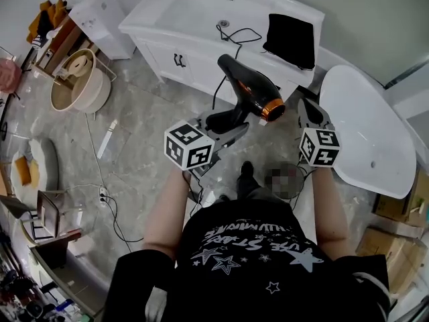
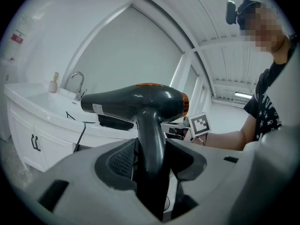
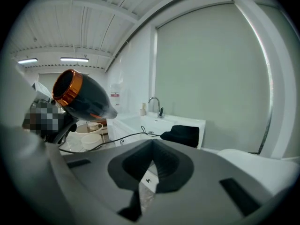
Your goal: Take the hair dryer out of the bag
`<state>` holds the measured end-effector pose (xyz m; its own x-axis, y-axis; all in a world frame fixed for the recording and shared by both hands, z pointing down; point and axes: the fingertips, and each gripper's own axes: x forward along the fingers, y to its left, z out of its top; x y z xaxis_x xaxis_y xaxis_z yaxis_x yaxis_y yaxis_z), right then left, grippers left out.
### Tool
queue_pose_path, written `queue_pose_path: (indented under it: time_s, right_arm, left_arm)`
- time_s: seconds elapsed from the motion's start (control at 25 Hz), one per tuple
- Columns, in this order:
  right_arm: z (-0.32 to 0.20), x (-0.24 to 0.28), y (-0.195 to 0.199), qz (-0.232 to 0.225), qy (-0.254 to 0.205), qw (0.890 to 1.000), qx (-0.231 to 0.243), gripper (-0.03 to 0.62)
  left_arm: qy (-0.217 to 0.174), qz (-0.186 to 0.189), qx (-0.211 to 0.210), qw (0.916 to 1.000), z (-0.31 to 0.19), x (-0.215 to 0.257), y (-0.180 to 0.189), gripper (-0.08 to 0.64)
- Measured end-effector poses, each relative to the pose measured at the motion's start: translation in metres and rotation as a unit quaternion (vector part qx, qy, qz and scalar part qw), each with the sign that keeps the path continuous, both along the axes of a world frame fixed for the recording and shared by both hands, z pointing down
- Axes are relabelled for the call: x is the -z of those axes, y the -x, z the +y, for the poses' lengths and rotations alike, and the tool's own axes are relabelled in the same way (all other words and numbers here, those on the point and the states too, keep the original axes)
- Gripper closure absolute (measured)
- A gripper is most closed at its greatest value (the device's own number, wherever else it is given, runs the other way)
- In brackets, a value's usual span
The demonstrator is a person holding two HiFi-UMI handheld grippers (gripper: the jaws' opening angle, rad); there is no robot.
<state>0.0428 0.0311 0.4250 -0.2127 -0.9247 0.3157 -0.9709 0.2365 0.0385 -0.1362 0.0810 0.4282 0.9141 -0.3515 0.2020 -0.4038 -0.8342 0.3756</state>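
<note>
Left tongs point(image 1: 231, 129) clamped the hair dryer point(image 1: 249, 89) by its handle, right tongs point(image 1: 310, 109) shut and empty. I'd hold firm and mind the trailing cord point(image 1: 216, 92).

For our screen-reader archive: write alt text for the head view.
Seen from above, the left gripper grips a black hair dryer by its handle, its cord trailing over a white vanity. The right gripper is shut and empty beside it; a black bag lies on the vanity.
</note>
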Motion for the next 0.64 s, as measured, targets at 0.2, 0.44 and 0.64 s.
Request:
queue_pose_path:
  time_s: [0.2, 0.44, 0.64]
  right_arm:
    - [0.011, -0.003, 0.001, -0.006, 0.002, 1.000, 0.000, 0.588]
    - [0.013, -0.005, 0.000, -0.009, 0.002, 1.000, 0.002, 0.588]
    - [0.004, -0.003, -0.007, -0.008, 0.004, 1.000, 0.002, 0.588]
  left_arm:
    - [0.001, 0.001, -0.003, 1.0000, 0.004, -0.002, -0.004, 0.353]
    - [0.003, 0.011, -0.003, 0.9999, 0.000, 0.000, -0.010, 0.353]
    - [0.003, 0.014, -0.004, 0.9999, -0.011, 0.005, -0.015, 0.353]
